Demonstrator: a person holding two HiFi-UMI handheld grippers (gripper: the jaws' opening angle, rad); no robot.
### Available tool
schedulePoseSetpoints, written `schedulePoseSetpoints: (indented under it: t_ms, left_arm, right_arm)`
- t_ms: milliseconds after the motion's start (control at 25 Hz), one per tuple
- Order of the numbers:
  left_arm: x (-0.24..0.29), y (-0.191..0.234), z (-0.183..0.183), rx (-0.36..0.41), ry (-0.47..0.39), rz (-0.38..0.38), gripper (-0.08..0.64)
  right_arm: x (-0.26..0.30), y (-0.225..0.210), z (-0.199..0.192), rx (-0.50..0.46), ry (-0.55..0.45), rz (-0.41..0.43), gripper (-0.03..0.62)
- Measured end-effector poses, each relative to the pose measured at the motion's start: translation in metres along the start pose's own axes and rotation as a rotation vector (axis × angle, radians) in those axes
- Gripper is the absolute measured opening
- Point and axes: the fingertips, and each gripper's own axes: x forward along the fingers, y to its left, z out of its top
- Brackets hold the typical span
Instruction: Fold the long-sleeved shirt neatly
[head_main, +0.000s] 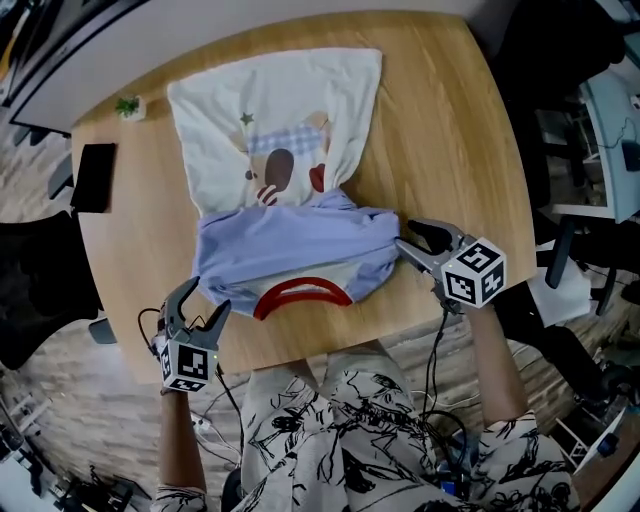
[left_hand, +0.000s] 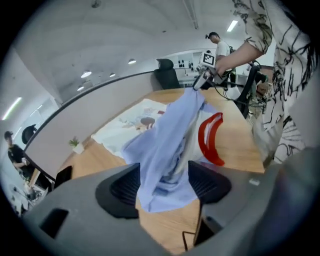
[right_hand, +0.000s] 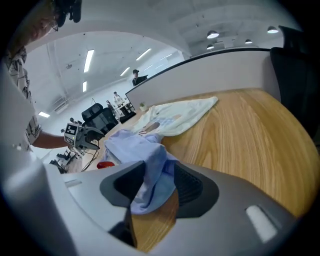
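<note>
A: The round wooden surface (head_main: 450, 130) is standing in an open office; what is lying on it?

B: The shirt (head_main: 285, 200) is lying across the middle, its cream printed body reaching toward the far edge, its blue part bunching at the near edge over a red collar (head_main: 303, 293). A small plant (head_main: 128, 105) and a dark phone (head_main: 93, 177) are sitting by the far left edge.

A: And the tools?

B: In the head view the left tool (head_main: 200, 303) is hovering at the blue part's near-left corner and the right tool (head_main: 408, 238) is pointing into its right edge, jaws looking spread. What is sitting between them is not showing from up there.

A: Are their own views settling it?

B: Yes. In the left gripper view the jaws are standing apart, a blue fold hanging between them unpinched. In the right gripper view the jaws are parted too, blue cloth slumping in the gap and resting on the wood.

A: What are those views adding about the room?

B: The left one is showing a grey partition (left_hand: 90, 115) curving behind the surface, a black chair (left_hand: 167, 77) beyond it, ceiling lights (left_hand: 86, 74), and a person (left_hand: 12, 150) at far left. The right one is showing several people (right_hand: 118, 101) far off. The head view is catching only the floor (head_main: 50, 400), cables (head_main: 435, 360) and the wearer's patterned clothes (head_main: 340, 430).
</note>
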Motion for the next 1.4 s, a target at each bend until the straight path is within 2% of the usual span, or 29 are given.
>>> schedulePoseSetpoints:
  t_ms: [80, 160, 280, 440, 600, 680, 800, 880, 1000, 1120, 1200, 1320, 1400]
  left_arm:
    - [-0.012, 0.000, 0.035, -0.026, -0.055, 0.014, 0.325]
    - [-0.022, -0.001, 0.075, -0.052, -0.114, 0.027, 0.328]
    - [-0.016, -0.015, 0.135, -0.050, -0.165, 0.029, 0.324]
    - [0.031, -0.053, 0.179, -0.116, -0.217, 0.016, 0.321]
    - [0.085, -0.085, 0.189, -0.114, -0.156, 0.011, 0.318]
    - [0.104, -0.099, 0.191, -0.090, -0.130, 0.005, 0.312]
    - [0.123, -0.109, 0.189, -0.075, -0.098, -0.008, 0.307]
    - [0.132, -0.114, 0.186, -0.078, -0.075, -0.026, 0.307]
    - [0.142, -0.116, 0.179, -0.099, -0.051, -0.039, 0.305]
    - [0.151, -0.114, 0.173, -0.125, -0.042, -0.039, 0.301]
    - [0.156, -0.115, 0.169, -0.144, -0.033, -0.041, 0.299]
    - [0.164, -0.116, 0.164, -0.172, -0.018, -0.048, 0.296]
    - [0.168, -0.119, 0.159, -0.172, 0.002, -0.057, 0.296]
  right_arm:
    - [-0.019, -0.005, 0.017, 0.031, -0.050, 0.031, 0.210]
    - [-0.039, -0.005, 0.044, 0.050, -0.113, 0.098, 0.253]
    - [-0.047, -0.015, 0.083, 0.003, -0.165, 0.116, 0.240]
    - [-0.006, -0.043, 0.117, -0.083, -0.121, 0.090, 0.235]
    - [0.053, -0.064, 0.133, -0.175, -0.022, 0.097, 0.229]
    - [0.079, -0.071, 0.134, -0.270, 0.027, 0.086, 0.222]
    - [0.108, -0.066, 0.130, -0.495, 0.085, 0.111, 0.209]
    - [0.121, -0.054, 0.117, -0.638, 0.151, 0.197, 0.176]
    - [0.130, -0.037, 0.087, -0.866, 0.276, 0.359, 0.238]
    - [0.140, -0.032, 0.069, -1.055, 0.339, 0.418, 0.233]
    - [0.148, -0.030, 0.067, -1.148, 0.345, 0.420, 0.189]
    - [0.153, -0.033, 0.071, -1.263, 0.332, 0.397, 0.029]
    - [0.150, -0.040, 0.073, -1.318, 0.348, 0.387, 0.026]
